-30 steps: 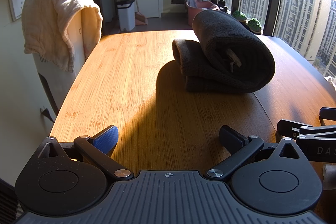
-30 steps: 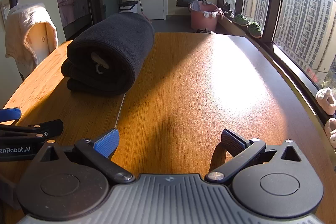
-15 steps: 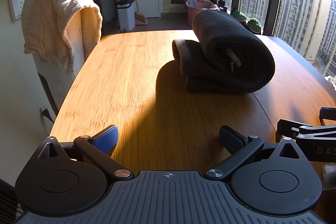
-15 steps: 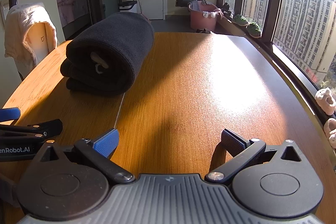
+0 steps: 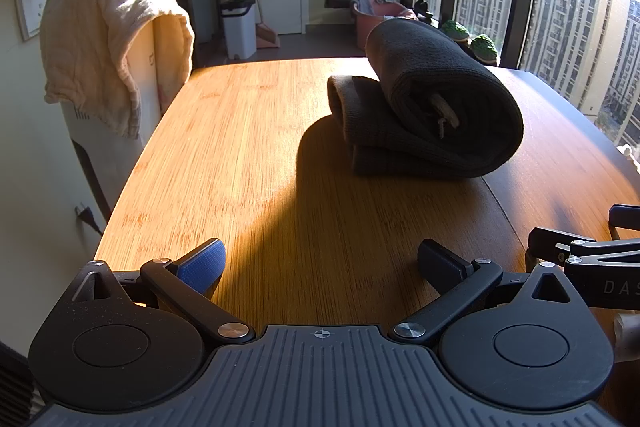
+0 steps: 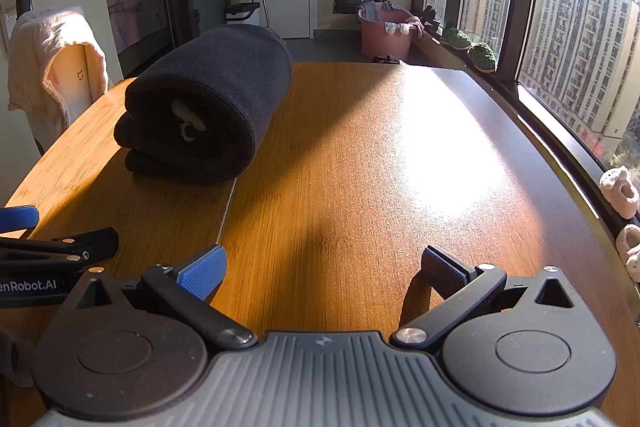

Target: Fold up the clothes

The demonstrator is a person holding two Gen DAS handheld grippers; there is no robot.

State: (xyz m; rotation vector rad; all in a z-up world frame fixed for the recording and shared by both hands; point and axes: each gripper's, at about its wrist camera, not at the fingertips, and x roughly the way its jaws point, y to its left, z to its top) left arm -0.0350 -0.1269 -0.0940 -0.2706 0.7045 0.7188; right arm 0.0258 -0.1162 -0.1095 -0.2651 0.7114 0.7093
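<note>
A dark grey garment (image 5: 432, 123) lies folded and rolled into a thick bundle on the wooden table (image 5: 248, 147). In the right wrist view the bundle (image 6: 212, 103) sits at the left, ahead of the grippers. My left gripper (image 5: 322, 261) is open and empty, low over the table's near edge, well short of the bundle. My right gripper (image 6: 324, 267) is open and empty too, beside the left one. Each gripper shows at the edge of the other's view.
A cream cloth (image 5: 112, 47) hangs over a white appliance left of the table. A white bin (image 5: 240, 27) and a pink basin (image 6: 386, 31) stand on the floor beyond the table. Large windows (image 6: 580, 39) run along the right side.
</note>
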